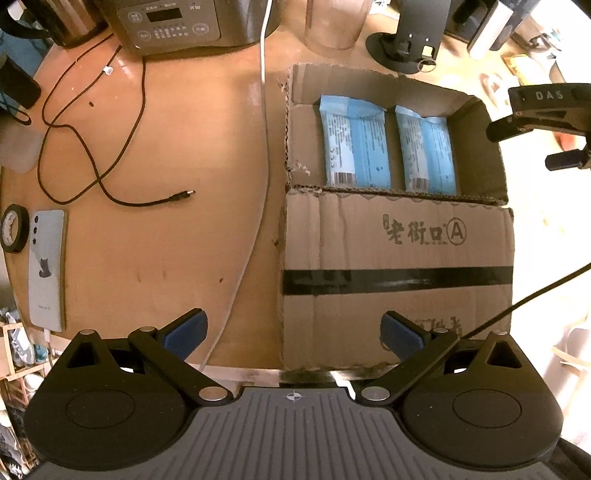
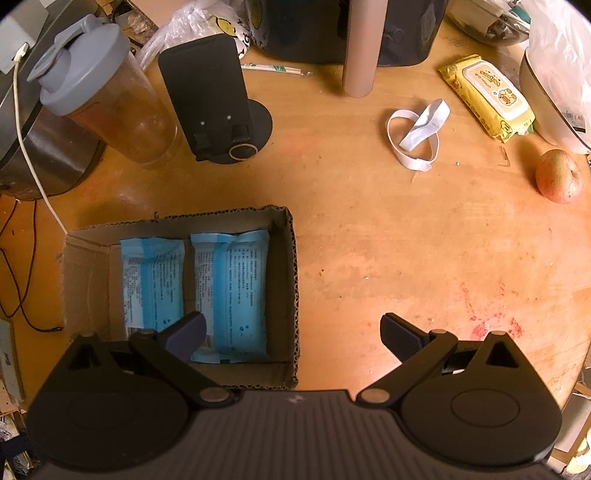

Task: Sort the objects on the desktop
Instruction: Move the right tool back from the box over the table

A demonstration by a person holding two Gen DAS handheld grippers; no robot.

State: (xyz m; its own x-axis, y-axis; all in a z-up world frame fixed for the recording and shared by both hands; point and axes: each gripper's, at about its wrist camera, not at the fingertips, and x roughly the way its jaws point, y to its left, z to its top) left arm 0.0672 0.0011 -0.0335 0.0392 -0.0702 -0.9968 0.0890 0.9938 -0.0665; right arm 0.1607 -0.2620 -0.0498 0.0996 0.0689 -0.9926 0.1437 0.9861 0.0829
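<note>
An open cardboard box sits on the round wooden table, with two blue packets lying side by side inside. My left gripper hangs open above the box's near wall, empty. The right gripper is open and empty too, over the box's right wall; its fingers show at the right edge of the left wrist view. Loose on the table lie a yellow wipes pack, a white elastic band and an apple.
Left of the box lie a phone, a tape roll and a dark cable. A cooker, a shaker bottle, a black phone stand and a white bowl ring the table's far side.
</note>
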